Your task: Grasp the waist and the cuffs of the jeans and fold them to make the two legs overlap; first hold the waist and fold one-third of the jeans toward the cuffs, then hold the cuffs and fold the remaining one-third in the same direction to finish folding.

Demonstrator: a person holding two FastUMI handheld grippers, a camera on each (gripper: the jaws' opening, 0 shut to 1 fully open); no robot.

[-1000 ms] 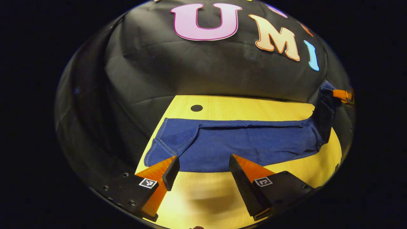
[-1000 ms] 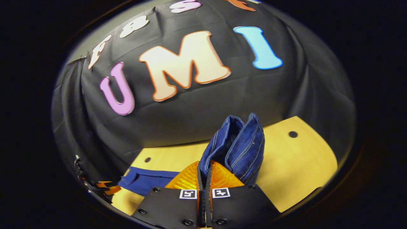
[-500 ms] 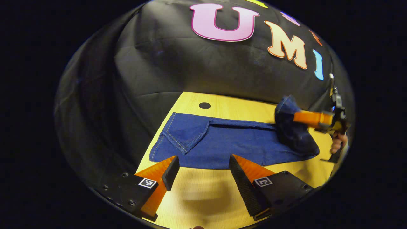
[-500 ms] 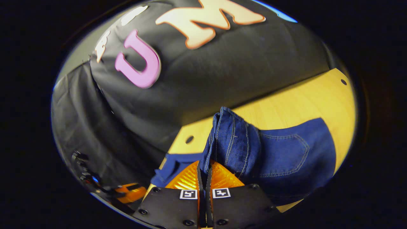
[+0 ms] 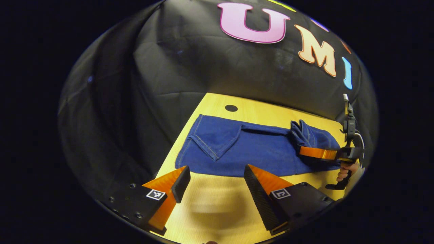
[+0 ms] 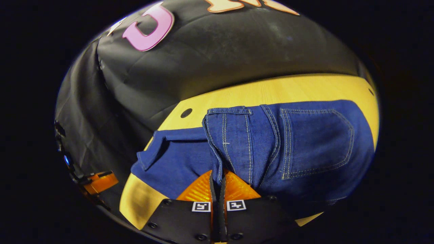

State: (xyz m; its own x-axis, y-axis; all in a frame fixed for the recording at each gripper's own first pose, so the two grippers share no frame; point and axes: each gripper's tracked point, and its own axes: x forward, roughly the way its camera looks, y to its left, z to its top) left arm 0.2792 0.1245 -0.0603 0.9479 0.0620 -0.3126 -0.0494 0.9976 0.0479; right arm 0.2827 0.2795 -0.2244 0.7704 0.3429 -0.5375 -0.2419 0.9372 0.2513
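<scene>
My right tongs (image 6: 217, 181) are clenched on the waist (image 6: 234, 135) of the jeans (image 5: 251, 149), both fingers pinching the denim, and I have the waistband carried over onto the legs so the back pocket (image 6: 315, 139) faces up. The jeans lie with their long axis running along the tabletop (image 5: 217, 206), parallel to its far edge, cuffs (image 5: 203, 142) toward the left end and the folded waist toward the right end. My left tongs (image 5: 217, 179) are released, fingers spread wide, hanging over bare tabletop just in front of the jeans' near edge; the cuffs lie ahead and slightly to the left of them. That makes my left hand the nearer one for the cuff end. I judge the first third-fold is about laid and only needs setting down and letting go. The coming move turns on that left-to-right axis: the cuffs must travel toward the waist end, over the part already doubled. There is open wood along the near edge for sliding in, and a narrow strip behind the jeans with a dark hole (image 5: 231, 108) near the far left corner. One cuff looks turned back on itself, which could bunch when gripped.
</scene>
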